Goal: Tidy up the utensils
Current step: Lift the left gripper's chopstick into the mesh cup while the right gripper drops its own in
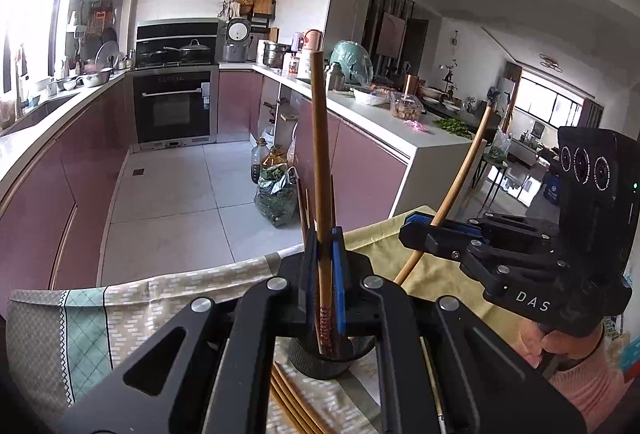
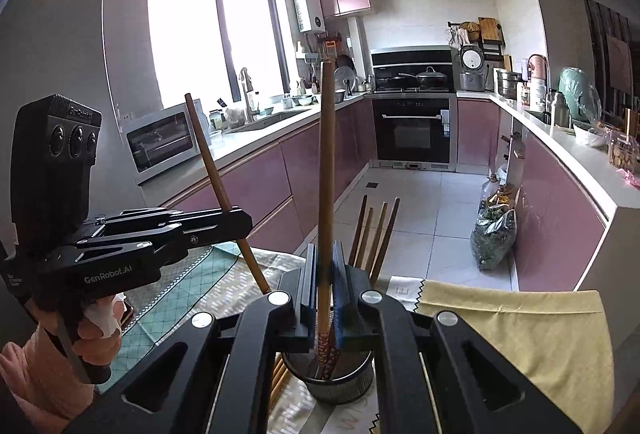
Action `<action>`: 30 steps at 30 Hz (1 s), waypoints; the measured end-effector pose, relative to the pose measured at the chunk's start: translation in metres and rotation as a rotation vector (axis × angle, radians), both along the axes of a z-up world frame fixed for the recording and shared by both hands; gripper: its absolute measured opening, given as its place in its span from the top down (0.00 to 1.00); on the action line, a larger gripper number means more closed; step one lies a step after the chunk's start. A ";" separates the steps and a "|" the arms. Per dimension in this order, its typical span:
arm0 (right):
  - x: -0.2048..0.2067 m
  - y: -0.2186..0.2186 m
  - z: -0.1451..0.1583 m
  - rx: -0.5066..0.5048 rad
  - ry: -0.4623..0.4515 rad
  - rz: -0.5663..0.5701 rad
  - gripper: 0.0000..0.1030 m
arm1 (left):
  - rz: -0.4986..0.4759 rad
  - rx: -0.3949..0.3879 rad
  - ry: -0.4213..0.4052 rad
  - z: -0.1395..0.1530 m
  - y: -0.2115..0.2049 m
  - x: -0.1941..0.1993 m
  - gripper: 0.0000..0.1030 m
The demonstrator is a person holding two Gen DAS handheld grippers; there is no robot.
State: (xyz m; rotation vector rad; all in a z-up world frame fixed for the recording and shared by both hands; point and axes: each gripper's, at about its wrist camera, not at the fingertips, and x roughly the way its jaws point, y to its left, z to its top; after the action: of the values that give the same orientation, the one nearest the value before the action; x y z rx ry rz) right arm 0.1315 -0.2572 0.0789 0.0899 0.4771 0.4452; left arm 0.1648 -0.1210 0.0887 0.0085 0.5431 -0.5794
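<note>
Chopsticks are the job here: each gripper is clenched on one, held near its patterned lower end, the long shaft standing up and away from the jaws. The left gripper (image 1: pixel 325 266) pinches its chopstick (image 1: pixel 320 137) nearly upright, directly above the dark mesh holder (image 1: pixel 320 362). The right gripper (image 2: pixel 325 274) holds its chopstick (image 2: pixel 327 153) the same way, its tip already down at the holder's mouth. More chopsticks (image 2: pixel 374 234) lean in the holder just beyond the jaws, and loose ones (image 1: pixel 292 402) lie on the tabletop (image 1: pixel 140 298) below and to the left.

To do this well, I'd say lower each stick straight down, one at a time, so the two don't cross, and let go only once the tip is inside the rim. Both hands (image 2: pixel 98 326) grip the handles from below, grippers angled gently downward and side by side.
</note>
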 end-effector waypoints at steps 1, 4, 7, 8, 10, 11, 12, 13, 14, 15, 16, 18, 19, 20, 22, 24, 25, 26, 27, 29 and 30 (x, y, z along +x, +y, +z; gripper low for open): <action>0.003 0.000 -0.004 -0.005 0.011 -0.002 0.94 | 0.000 0.013 0.013 -0.005 -0.003 0.004 0.93; 0.009 0.002 -0.015 -0.015 0.048 0.003 0.94 | -0.016 0.053 0.054 -0.022 -0.009 0.012 0.93; 0.016 0.004 -0.024 -0.030 0.088 0.011 0.94 | -0.037 0.092 0.099 -0.041 -0.015 0.020 0.93; 0.018 0.005 -0.027 -0.033 0.101 0.015 0.94 | -0.041 0.103 0.111 -0.046 -0.016 0.022 0.93; 0.020 0.006 -0.033 -0.036 0.126 0.020 0.94 | -0.056 0.120 0.132 -0.057 -0.015 0.028 0.93; 0.023 0.006 -0.035 -0.036 0.140 0.022 0.94 | -0.059 0.127 0.140 -0.061 -0.016 0.030 0.93; 0.025 0.006 -0.038 -0.037 0.153 0.022 0.94 | -0.064 0.133 0.147 -0.064 -0.018 0.032 0.93; 0.027 0.007 -0.040 -0.039 0.165 0.024 0.94 | -0.069 0.135 0.155 -0.066 -0.018 0.035 0.93; 0.029 0.007 -0.042 -0.041 0.177 0.026 0.94 | -0.070 0.136 0.164 -0.068 -0.018 0.037 0.93; 0.033 0.007 -0.045 -0.039 0.194 0.027 0.94 | -0.069 0.139 0.171 -0.072 -0.018 0.040 0.93; 0.034 0.007 -0.047 -0.038 0.207 0.028 0.94 | -0.067 0.140 0.177 -0.073 -0.017 0.042 0.93; 0.039 0.007 -0.052 -0.035 0.230 0.028 0.94 | -0.063 0.136 0.193 -0.077 -0.016 0.048 0.93; 0.040 0.008 -0.054 -0.036 0.238 0.027 0.94 | -0.060 0.135 0.196 -0.078 -0.016 0.050 0.93; 0.042 0.008 -0.055 -0.035 0.244 0.026 0.94 | -0.058 0.133 0.201 -0.079 -0.016 0.052 0.93; 0.045 0.009 -0.059 -0.032 0.259 0.023 0.94 | -0.056 0.131 0.210 -0.080 -0.018 0.061 0.93; 0.049 0.009 -0.063 -0.028 0.271 0.018 0.94 | -0.055 0.129 0.220 -0.081 -0.020 0.066 0.92; 0.050 0.010 -0.064 -0.025 0.274 0.015 0.93 | -0.051 0.133 0.223 -0.083 -0.020 0.068 0.92; 0.052 0.010 -0.065 -0.025 0.277 0.012 0.92 | -0.048 0.137 0.222 -0.084 -0.021 0.070 0.92; 0.052 0.010 -0.066 -0.023 0.278 0.009 0.92 | -0.045 0.139 0.224 -0.085 -0.022 0.072 0.92; 0.055 0.008 -0.066 -0.013 0.276 -0.010 0.90 | -0.035 0.139 0.227 -0.087 -0.024 0.077 0.92; 0.056 0.007 -0.066 -0.006 0.275 -0.017 0.88 | -0.027 0.147 0.221 -0.087 -0.026 0.079 0.92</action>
State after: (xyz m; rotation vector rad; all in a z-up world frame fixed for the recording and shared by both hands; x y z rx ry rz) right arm 0.1878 -0.2501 0.0134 0.1501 0.7478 0.4168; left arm 0.2438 -0.1465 0.0016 0.0918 0.8002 -0.5693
